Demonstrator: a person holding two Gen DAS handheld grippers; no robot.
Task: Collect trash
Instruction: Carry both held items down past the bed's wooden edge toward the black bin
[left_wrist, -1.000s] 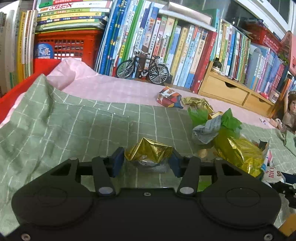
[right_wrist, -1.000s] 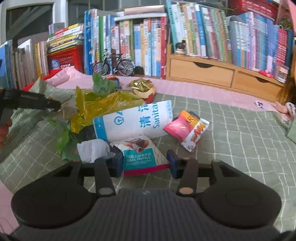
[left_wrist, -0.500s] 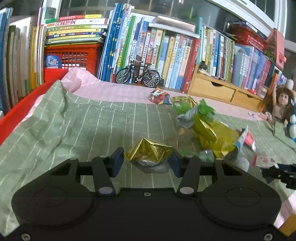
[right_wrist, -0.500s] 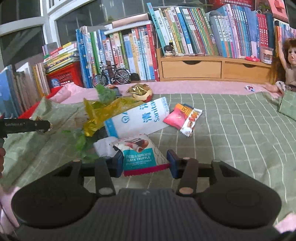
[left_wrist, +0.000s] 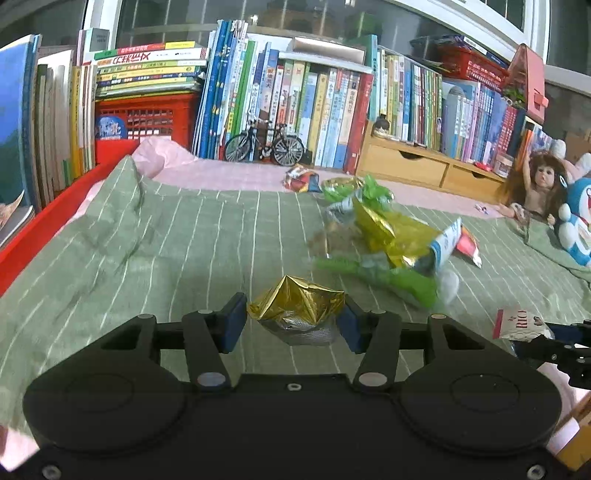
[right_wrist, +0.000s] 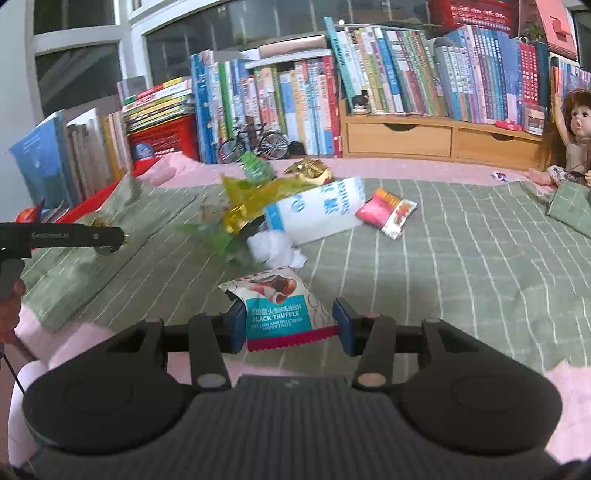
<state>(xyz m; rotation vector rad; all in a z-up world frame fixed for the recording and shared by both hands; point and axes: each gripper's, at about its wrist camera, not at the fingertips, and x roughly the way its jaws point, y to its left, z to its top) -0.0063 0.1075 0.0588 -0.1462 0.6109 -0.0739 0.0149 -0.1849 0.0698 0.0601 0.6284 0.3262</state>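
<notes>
The left gripper (left_wrist: 295, 323) clenched a crumpled gold foil wrapper (left_wrist: 297, 308). The right gripper (right_wrist: 290, 326) grasped a teal-and-white snack packet (right_wrist: 277, 306) above the green checked blanket (right_wrist: 461, 266).

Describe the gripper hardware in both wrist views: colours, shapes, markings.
Left gripper: glossy black body, two round housings, black linkage arms with silver pivot pins, blue pads. Right gripper: same shape, ribbed grey body, blue pads. Pale lettering, unreadable, runs along the left gripper's side.
</notes>
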